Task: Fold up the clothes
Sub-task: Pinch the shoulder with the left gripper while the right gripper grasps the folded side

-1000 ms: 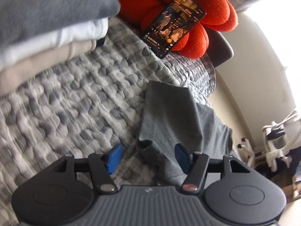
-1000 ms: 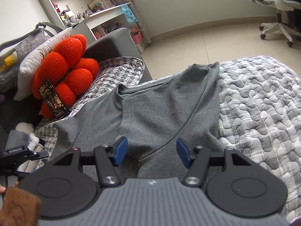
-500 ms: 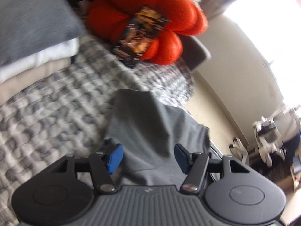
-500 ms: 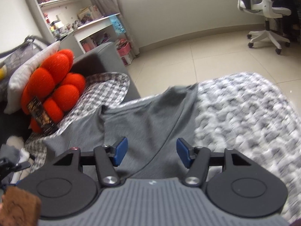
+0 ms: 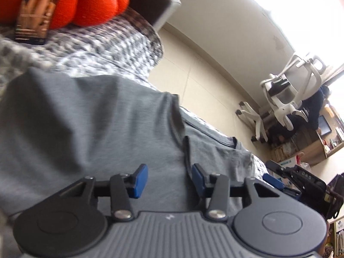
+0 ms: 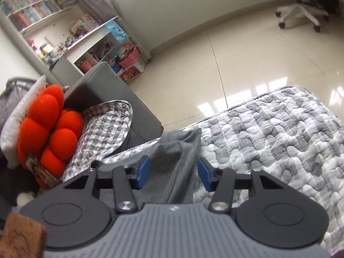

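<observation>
A grey T-shirt [image 5: 90, 129] lies spread on the quilted bed cover, its collar [image 5: 215, 142] near the bed's edge. My left gripper [image 5: 169, 178] hangs low over the shirt just short of the collar; its jaws are closing with grey cloth between the blue pads, which do not visibly pinch it. In the right wrist view, my right gripper [image 6: 173, 174] sits over a bunched end of the shirt [image 6: 174, 157] at the bed's edge, jaws also closing around the cloth without pressing it. The right gripper's blue pad [image 5: 272, 180] shows at the right of the left wrist view.
An orange ball cushion [image 6: 49, 129] with a printed card [image 5: 34, 15] leans at a grey sofa arm [image 6: 111, 94]. The grey-white quilt [image 6: 279, 133] ends at a tiled floor [image 6: 215, 60]. A white office chair [image 5: 288, 99] and shelves [image 6: 71, 43] stand further off.
Both grippers swept across the shirt toward the bed's edge and their jaws narrowed. The stack of folded clothes left the left wrist view; collar and floor came into it.
</observation>
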{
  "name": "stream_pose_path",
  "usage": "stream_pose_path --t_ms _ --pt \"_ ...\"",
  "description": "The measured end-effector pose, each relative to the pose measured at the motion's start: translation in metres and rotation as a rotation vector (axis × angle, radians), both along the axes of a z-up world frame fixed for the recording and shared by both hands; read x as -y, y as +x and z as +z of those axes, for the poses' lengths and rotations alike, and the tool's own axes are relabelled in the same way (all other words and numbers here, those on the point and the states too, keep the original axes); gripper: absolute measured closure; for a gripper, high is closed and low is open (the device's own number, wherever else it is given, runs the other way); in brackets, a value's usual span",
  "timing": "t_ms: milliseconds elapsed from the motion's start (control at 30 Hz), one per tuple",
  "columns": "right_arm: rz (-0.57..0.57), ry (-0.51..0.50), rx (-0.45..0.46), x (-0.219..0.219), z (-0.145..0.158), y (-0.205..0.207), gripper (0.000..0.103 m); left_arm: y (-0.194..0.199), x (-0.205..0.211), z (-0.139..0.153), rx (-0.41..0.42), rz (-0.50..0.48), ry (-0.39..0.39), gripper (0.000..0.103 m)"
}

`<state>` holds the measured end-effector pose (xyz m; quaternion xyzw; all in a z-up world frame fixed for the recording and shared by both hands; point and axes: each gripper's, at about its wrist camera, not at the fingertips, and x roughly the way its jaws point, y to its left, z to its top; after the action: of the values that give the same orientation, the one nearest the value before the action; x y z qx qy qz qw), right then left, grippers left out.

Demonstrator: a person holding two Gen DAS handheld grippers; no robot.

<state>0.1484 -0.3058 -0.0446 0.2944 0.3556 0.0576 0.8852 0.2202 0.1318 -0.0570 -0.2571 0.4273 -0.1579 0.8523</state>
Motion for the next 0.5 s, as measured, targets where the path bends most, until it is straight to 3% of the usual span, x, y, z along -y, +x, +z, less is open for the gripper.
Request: stream_pose_path --t_ms 133,333,500 --pt "-0.026 0.055 -0.042 0.012 -0.005 0.018 0.062 0.016 0.023 -0.007 0.009 -0.024 -0.008 0.065" --pt "-0.034 0.053 -0.080 0.014 -0.004 0.038 0.063 0.032 0.042 -0.016 0.004 -0.015 -0.008 0.070" --pt "-0.043 -0.018 -0.143 0.004 -0.005 0.052 0.063 0.037 0.052 -0.019 0.024 -0.018 -0.015 0.070"
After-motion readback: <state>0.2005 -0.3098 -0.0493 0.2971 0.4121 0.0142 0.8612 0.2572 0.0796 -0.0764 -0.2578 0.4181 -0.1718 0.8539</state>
